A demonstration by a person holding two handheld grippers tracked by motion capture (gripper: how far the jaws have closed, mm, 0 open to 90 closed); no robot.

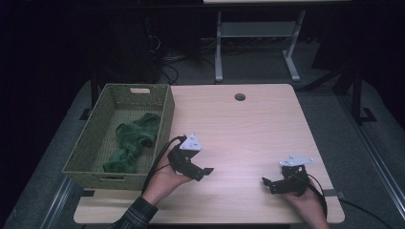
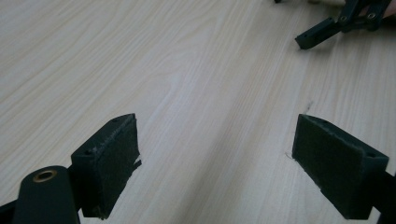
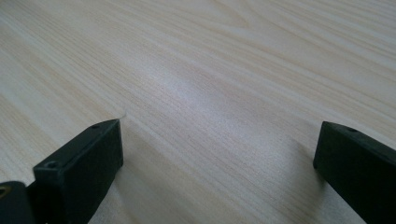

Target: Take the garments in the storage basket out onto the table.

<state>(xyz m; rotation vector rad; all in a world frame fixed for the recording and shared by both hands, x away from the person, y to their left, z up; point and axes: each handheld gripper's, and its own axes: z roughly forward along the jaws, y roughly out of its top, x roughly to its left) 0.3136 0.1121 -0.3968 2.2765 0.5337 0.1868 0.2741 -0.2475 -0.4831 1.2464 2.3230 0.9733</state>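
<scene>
Just right of basket [image 1: 119,133], near its front corner: left gripper [image 1: 203,172], jaws spread wide, holding nothing, pointing away from basket over bare desk [image 1: 248,129]. Green cloth [image 1: 133,142] bunched inside basket, long axis running front to back. Right gripper [image 1: 268,183] also wide open and empty, well off toward desk's right side. So left hand is clearly nearer to cloth.

No legible text, labels or nos. anywhere (basket [image 1: 106,123] tag too blurred).
</scene>
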